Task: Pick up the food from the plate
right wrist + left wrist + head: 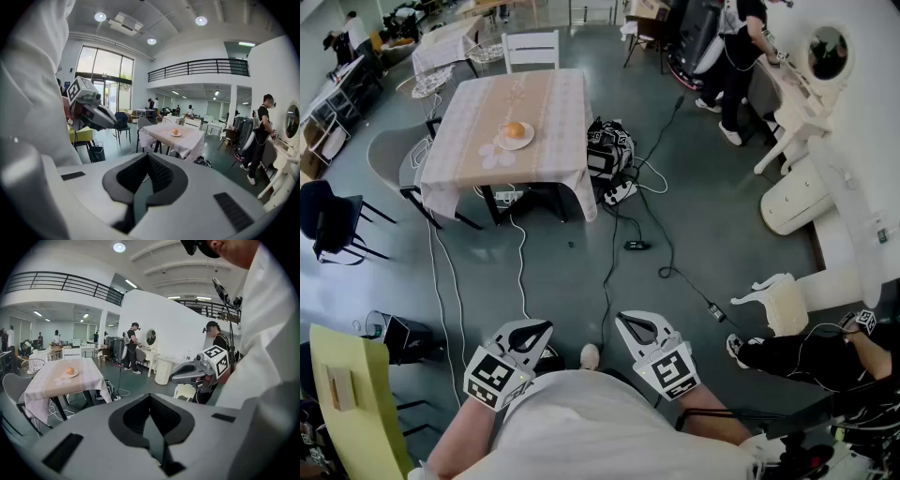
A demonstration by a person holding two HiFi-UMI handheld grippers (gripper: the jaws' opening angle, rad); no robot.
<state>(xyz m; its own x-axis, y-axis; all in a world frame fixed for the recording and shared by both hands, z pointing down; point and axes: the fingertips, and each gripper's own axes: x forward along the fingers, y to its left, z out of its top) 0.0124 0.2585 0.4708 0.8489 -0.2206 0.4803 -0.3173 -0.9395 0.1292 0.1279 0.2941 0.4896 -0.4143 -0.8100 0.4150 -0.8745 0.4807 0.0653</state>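
Close by me, left gripper (pixel 532 330) and right gripper (pixel 631 324) — jaws together, empty. Food (pixel 514 130) on the plate (pixel 528 141) lies well ahead, nearer my left.

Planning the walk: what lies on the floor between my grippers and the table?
In the head view, grey floor crossed by loose cables, with a power strip beside the table.

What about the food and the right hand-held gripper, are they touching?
Apart. The head view shows the food on its plate across the room, floor lying between it and the right hand-held gripper.
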